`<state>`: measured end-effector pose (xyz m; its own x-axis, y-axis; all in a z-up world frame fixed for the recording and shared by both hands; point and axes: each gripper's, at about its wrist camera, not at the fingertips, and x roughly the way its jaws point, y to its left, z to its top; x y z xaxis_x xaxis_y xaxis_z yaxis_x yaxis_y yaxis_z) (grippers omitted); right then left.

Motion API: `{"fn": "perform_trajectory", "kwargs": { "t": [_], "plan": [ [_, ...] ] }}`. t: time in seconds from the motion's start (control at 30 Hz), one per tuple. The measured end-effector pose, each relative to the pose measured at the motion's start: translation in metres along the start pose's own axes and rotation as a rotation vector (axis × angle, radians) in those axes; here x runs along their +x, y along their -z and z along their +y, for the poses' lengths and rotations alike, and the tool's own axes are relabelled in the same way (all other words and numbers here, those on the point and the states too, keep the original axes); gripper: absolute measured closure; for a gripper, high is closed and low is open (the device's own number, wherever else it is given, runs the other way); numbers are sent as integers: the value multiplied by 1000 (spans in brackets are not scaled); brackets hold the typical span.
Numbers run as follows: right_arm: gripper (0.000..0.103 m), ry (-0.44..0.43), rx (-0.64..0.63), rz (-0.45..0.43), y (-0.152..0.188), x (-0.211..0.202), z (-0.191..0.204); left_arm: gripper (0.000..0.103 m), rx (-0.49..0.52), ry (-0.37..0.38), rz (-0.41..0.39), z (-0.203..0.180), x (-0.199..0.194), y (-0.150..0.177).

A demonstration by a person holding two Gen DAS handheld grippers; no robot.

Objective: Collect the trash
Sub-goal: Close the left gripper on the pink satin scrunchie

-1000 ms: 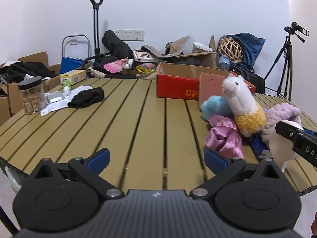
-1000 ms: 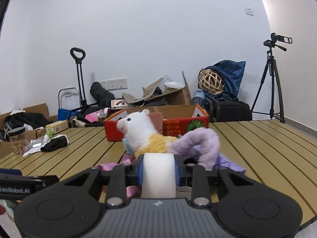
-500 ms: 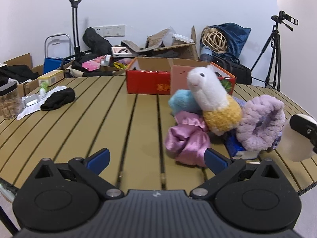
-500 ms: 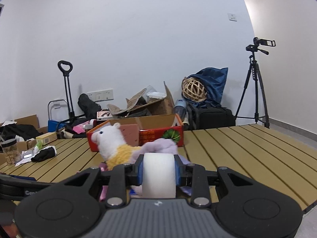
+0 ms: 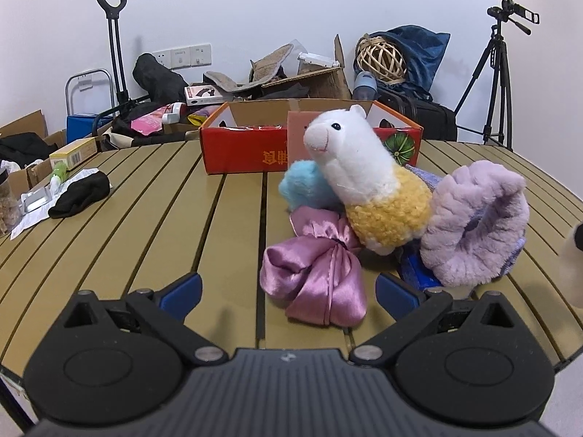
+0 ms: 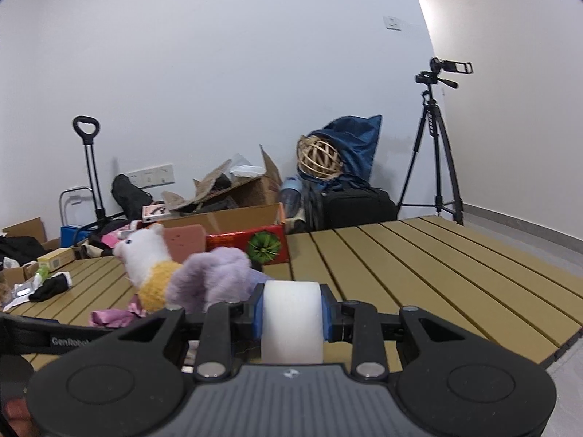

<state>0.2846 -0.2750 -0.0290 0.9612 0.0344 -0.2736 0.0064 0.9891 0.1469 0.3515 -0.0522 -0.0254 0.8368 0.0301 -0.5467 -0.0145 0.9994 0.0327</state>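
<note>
While the left gripper (image 5: 288, 287) looks out low over the slatted table (image 5: 164, 218), its blue-tipped fingers (image 5: 180, 288) stand spread wide with nothing between them. Just ahead, near its right finger, lies a pink satin pouch (image 5: 313, 284), leaning against a plush alpaca (image 5: 364, 185), with a purple fluffy band (image 5: 477, 229) to the right and a red cardboard box (image 5: 251, 149) further back. If the pouch is the next piece to gather, the sensible approach is to centre the spread fingers on its gathered neck and close there — the satin looks slippery, so a shallow pinch may slide off.

From the right wrist, the right gripper (image 6: 292, 315) is clamped on a white roll (image 6: 292, 318), which looks like tissue; the pads press its two flat ends and it sits squarely between them, raised above the table's near edge. Holding it level and firm, without crushing the soft roll, should carry it safely to wherever trash goes — no bin shows in either view.
</note>
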Motion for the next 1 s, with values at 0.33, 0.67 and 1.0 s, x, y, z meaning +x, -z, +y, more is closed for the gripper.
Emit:
{"fn": "perform_trajectory", "kwargs": {
  "t": [0.33,0.67,1.0],
  "plan": [
    [75,47,-1,22,9,5,-16,0,57,-26,2,-16,29,-9],
    [75,65,-17,43,12,13,-18,5,113,-38,6,-29,46,-6],
    [75,62,-18,47,12,13,-17,42,109,-10,25,-24,48,-2]
  ]
}}
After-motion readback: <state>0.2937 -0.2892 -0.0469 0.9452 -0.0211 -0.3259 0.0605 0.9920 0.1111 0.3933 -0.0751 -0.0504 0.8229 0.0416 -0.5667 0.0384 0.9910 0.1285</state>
